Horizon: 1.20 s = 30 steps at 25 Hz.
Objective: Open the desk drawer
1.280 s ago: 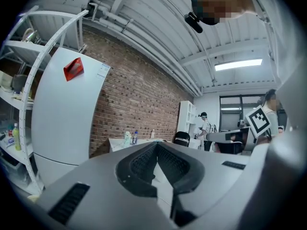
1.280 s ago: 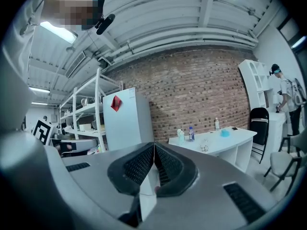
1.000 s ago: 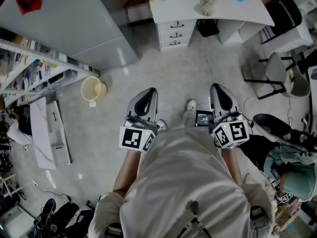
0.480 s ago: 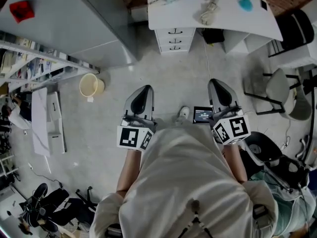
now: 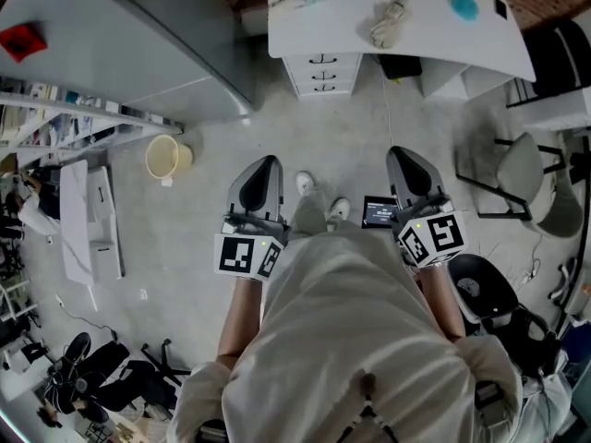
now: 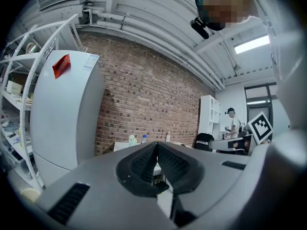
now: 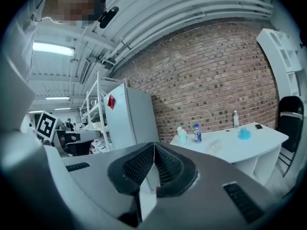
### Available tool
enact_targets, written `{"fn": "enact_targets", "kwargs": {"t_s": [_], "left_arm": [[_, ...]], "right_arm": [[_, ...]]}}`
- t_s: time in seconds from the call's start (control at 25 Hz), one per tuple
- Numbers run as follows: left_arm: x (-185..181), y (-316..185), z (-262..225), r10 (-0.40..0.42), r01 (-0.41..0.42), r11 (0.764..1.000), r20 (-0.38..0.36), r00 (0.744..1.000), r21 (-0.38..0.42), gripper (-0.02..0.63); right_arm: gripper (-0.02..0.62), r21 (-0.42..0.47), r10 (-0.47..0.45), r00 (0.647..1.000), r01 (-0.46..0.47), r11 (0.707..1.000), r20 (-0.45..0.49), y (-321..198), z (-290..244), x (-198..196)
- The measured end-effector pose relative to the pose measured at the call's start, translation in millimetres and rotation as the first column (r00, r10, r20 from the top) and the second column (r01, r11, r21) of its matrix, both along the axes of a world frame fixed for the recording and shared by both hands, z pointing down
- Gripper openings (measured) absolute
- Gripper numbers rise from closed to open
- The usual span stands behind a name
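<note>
Facing desk drawers (image 5: 323, 72): left tongs (image 5: 267, 162), right tongs (image 5: 404, 153) (closed).

Far brick wall (image 7: 216, 75); grey concrete floor (image 5: 323, 137). Grey fridge (image 5: 120, 44) far left, shelves (image 5: 65, 123) beside it. Chair (image 5: 512, 169) right. Strip light (image 6: 252, 44) overhead.

White table (image 5: 434, 40), white drawers (image 5: 323, 72); cream bucket (image 5: 166, 158); grey fridge (image 5: 129, 35), red sticker (image 5: 22, 41); red-brown brick wall (image 7: 216, 75).

The head view looks steeply down on the left gripper (image 5: 263, 169) and right gripper (image 5: 404, 160). Their own views face roughly level, sharing the desk (image 7: 249, 145) far ahead.
</note>
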<state>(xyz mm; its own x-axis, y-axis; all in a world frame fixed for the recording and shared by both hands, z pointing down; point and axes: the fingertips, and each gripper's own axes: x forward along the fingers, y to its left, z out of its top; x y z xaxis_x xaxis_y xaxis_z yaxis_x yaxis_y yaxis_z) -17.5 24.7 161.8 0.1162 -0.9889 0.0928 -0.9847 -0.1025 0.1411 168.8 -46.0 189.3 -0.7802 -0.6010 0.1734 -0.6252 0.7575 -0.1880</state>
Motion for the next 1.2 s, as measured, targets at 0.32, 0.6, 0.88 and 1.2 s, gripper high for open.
{"fn": "enact_targets", "kwargs": {"t_s": [0.32, 0.6, 0.88, 1.2], "left_arm": [[-24.9, -66.0, 18.6, 0.060, -0.061, 0.997, -0.028, 0.998, -0.037, 0.008], [-50.1, -122.3, 31.8, 0.146, -0.148, 0.988, -0.038, 0.989, -0.049, 0.008], [-74.6, -153.5, 53.3, 0.215, -0.214, 0.973, -0.002, 0.977, -0.083, 0.008], [-85.2, -192.9, 86.1, 0.188, -0.185, 0.976, 0.011, 0.982, -0.110, 0.008]], "right_arm": [[0.028, -0.005, 0.050, 0.998, -0.050, 0.999, -0.036, -54.4, 0.1, -18.7], [0.028, -0.011, 0.100, 0.991, -0.101, 0.995, -0.091, -98.6, 11.2, -45.0], [0.028, -0.006, 0.097, 0.987, -0.098, 0.995, -0.129, -131.9, 26.2, -76.3], [0.028, -0.033, 0.057, 0.988, -0.062, 0.998, -0.143, -171.4, 56.5, -85.0]]}}
